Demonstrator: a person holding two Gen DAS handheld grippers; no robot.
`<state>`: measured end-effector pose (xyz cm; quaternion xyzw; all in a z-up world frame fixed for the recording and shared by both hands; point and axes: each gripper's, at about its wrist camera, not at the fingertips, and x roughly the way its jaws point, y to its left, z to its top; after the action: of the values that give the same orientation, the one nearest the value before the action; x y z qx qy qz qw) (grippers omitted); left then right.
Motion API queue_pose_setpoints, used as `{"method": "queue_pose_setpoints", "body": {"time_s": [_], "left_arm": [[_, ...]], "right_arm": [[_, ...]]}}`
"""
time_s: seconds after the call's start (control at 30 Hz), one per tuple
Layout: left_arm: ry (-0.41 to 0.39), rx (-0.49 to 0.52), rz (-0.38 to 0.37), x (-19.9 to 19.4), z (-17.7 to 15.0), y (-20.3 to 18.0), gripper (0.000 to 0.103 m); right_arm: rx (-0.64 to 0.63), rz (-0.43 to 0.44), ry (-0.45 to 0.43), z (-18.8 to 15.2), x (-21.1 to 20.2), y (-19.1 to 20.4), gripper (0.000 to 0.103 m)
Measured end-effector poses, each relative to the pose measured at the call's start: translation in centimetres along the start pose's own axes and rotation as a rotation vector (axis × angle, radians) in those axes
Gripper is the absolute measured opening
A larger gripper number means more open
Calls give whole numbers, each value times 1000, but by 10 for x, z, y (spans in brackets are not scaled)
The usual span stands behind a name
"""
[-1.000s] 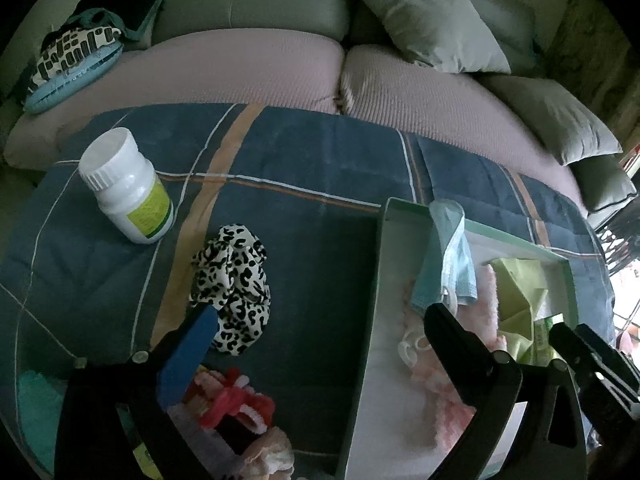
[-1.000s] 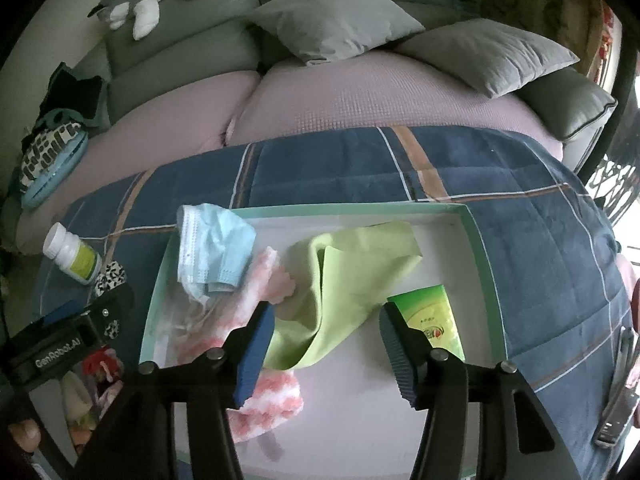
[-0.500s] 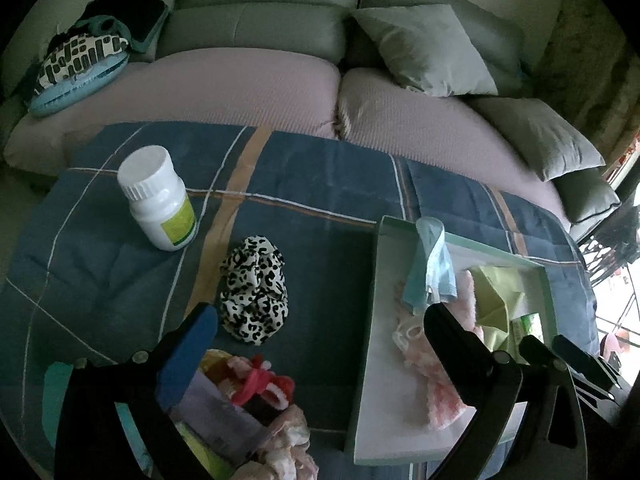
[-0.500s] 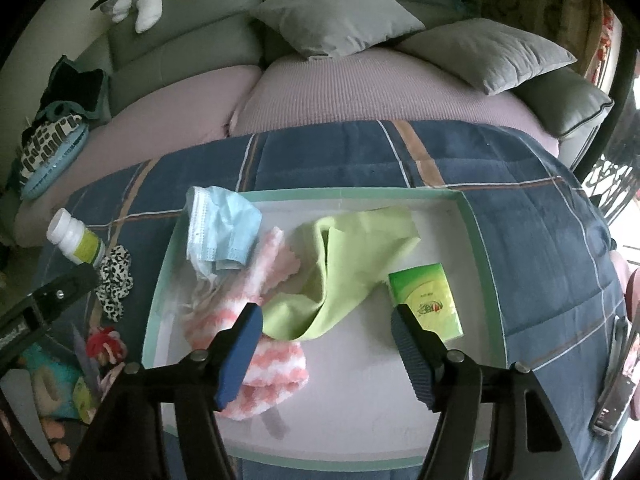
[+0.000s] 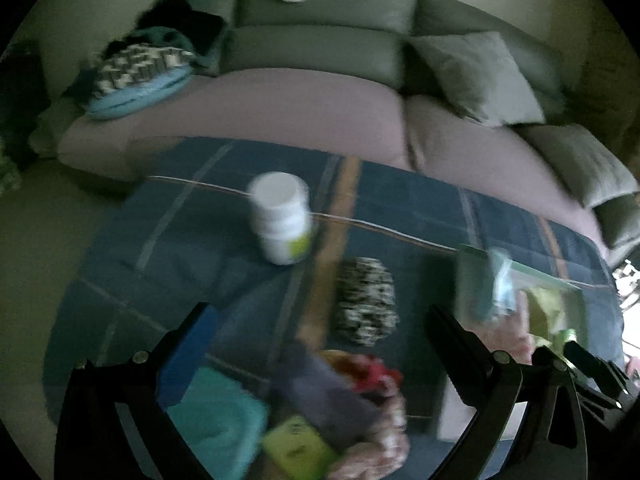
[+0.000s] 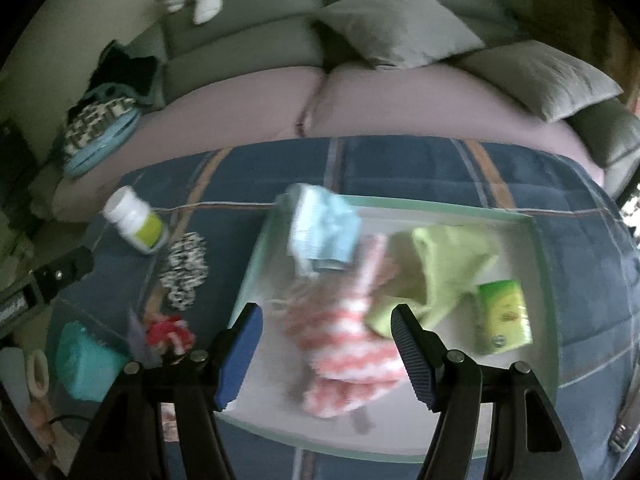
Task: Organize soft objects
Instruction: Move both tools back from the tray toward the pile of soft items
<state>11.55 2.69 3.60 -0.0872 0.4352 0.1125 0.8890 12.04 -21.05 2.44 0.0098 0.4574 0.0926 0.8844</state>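
A white tray with a green rim (image 6: 440, 205) lies on the blue plaid blanket. In it are a blue face mask (image 6: 324, 232), a pink-and-white fluffy cloth (image 6: 348, 348), a lime-green cloth (image 6: 444, 264) and a green tissue packet (image 6: 504, 312). My right gripper (image 6: 326, 312) hovers open above the fluffy cloth, with nothing between its pads. Left of the tray a leopard-print scrunchie (image 5: 366, 306) lies on the blanket. My left gripper (image 5: 320, 320) is open and empty, above and short of the scrunchie. The left wrist view is blurred.
A white pill bottle (image 5: 282, 220) stands beyond the scrunchie. Near the blanket's front left lie a teal cloth (image 5: 216, 412), a red item (image 5: 376, 374) and a green packet (image 5: 298, 448). Behind is a sofa with grey cushions (image 6: 400, 20).
My left gripper has risen and swung left, away from the tray, so the scrunchie and pile now sit between its fingers in view. The right gripper's jaws widened a little and it shifted left.
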Motion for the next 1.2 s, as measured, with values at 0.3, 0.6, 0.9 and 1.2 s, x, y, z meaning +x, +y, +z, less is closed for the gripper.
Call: {"method": "queue_pose_setpoints", "body": {"time_s": [0.3,0.6,0.9,1.2], "left_arm": [[32,-110,35,0,-4,51,103],[112,-76,-13,22,-7,45,103],[189,-53,-40,46,-8,38,103],[214,-99,-44,54,-5,49,103]], "right_arm": [[-101,118,48,-6,21,52,70],[-171,176,108,-15,54,86,70],[-225,233,149,-18,77,109,70],[-193,269,195,-19,99,112,68]]}}
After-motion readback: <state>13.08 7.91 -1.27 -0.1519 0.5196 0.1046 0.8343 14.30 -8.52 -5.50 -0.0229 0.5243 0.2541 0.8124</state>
